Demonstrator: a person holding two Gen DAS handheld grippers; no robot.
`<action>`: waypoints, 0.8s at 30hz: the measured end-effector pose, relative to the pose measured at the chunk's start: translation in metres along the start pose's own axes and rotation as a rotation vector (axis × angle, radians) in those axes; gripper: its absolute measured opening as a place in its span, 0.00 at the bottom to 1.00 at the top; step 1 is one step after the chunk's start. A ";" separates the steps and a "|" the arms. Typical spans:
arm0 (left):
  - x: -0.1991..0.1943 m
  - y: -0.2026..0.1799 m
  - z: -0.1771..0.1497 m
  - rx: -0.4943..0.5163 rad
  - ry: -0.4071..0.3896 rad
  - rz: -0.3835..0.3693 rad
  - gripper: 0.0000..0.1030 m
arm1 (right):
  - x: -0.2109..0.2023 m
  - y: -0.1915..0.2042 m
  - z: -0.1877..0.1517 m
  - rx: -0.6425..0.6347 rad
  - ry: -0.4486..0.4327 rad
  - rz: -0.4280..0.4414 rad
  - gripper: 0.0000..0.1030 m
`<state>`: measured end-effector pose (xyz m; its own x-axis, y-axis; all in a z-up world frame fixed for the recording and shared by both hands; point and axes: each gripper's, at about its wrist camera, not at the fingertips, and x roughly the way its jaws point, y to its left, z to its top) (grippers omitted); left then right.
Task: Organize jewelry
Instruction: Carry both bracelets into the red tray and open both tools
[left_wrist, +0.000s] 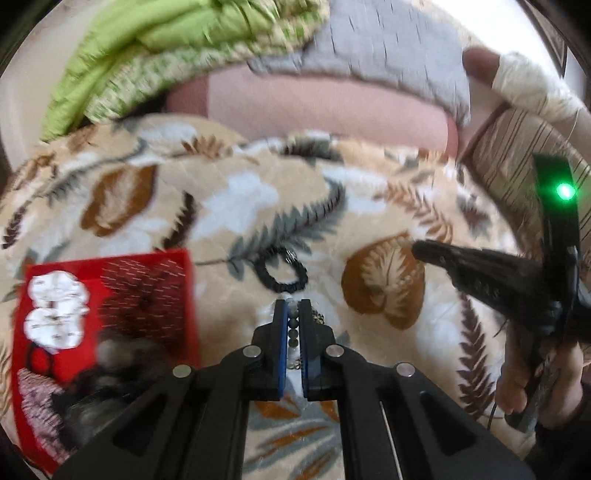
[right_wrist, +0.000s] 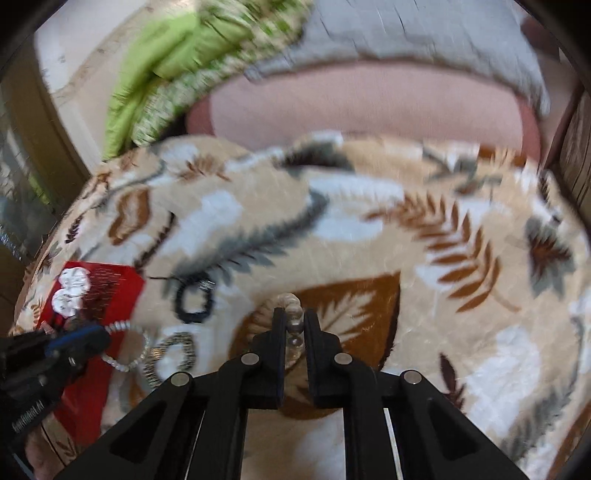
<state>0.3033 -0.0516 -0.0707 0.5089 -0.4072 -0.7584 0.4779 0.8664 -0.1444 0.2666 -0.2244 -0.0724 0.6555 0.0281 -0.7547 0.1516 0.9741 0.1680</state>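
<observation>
My left gripper (left_wrist: 294, 314) is shut on a beaded bracelet (left_wrist: 293, 325) with dark and clear beads, held above the leaf-patterned blanket. My right gripper (right_wrist: 295, 325) is shut on a clear-bead bracelet (right_wrist: 294, 328). A red jewelry box (left_wrist: 107, 332) lies at the left with white flower pieces and dark items in it; it also shows in the right wrist view (right_wrist: 99, 295). A black beaded bracelet (left_wrist: 282, 271) lies on the blanket beside the box, and it shows in the right wrist view (right_wrist: 194, 301). The left gripper (right_wrist: 79, 341) shows there holding a clear bracelet (right_wrist: 127, 347) by a silver chain bracelet (right_wrist: 173, 354).
The leaf-patterned blanket (left_wrist: 229, 206) covers the bed. A pink pillow (left_wrist: 314, 107), a grey cloth (left_wrist: 388, 40) and green bedding (left_wrist: 155, 40) lie at the back. The right gripper's body and my hand (left_wrist: 532, 295) are at the right. A striped headboard (left_wrist: 517, 147) stands at the far right.
</observation>
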 end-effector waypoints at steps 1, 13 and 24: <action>-0.010 0.002 -0.001 -0.011 -0.016 0.001 0.05 | -0.011 0.006 -0.001 -0.009 -0.021 0.004 0.10; -0.148 0.098 -0.036 -0.191 -0.256 0.185 0.05 | -0.118 0.150 -0.032 -0.246 -0.230 0.144 0.10; -0.131 0.198 -0.006 -0.257 -0.199 0.192 0.05 | -0.074 0.253 -0.022 -0.278 -0.196 0.286 0.10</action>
<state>0.3269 0.1745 -0.0035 0.7133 -0.2561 -0.6524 0.1772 0.9665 -0.1856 0.2403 0.0250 0.0118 0.7744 0.2881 -0.5633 -0.2433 0.9574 0.1553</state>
